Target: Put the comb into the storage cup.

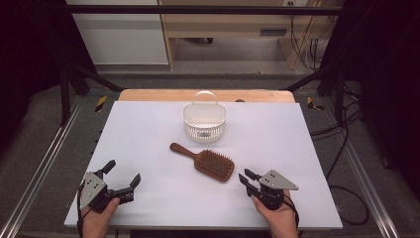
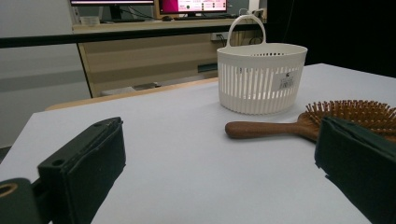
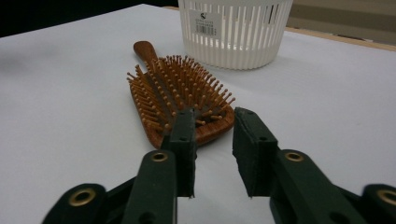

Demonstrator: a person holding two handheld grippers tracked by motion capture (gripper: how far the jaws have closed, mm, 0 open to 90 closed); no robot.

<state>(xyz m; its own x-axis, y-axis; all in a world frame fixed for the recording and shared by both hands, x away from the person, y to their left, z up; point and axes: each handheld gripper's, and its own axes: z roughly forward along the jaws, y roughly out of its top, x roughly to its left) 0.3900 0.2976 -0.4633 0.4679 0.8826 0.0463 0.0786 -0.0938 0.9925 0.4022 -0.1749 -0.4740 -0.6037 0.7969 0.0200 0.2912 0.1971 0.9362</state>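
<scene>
Hairbrush work is under way at the near right of the white table [image 1: 148,198]. The brown wooden paddle hairbrush with upright wooden bristles [image 1: 214,164] is lying flat near the middle of the table, bristles up, its slim handle pointing far-left and its broad head angled toward the right gripper [image 1: 246,178]. Just beyond it, apart from it, the white slatted plastic basket with a loop handle [image 1: 204,122] is standing upright.

In the right gripper view the jaws are seen narrowed to a small gap with nothing between them, the near rim of the brush head [image 3: 205,133] lying just ahead of the tips. The left gripper [image 1: 122,177] is held spread wide and empty at the near left, well apart from the brush.

A good pickup would seem to call for the narrowed jaws to be lined up squarely with the thin wooden rim and kept low to the table, so that the edge is pinched, not the bristles. The varnished wood looks smooth, so a firm, centred bite is judged wise; a grip at one corner could let the handle end sag.
</scene>
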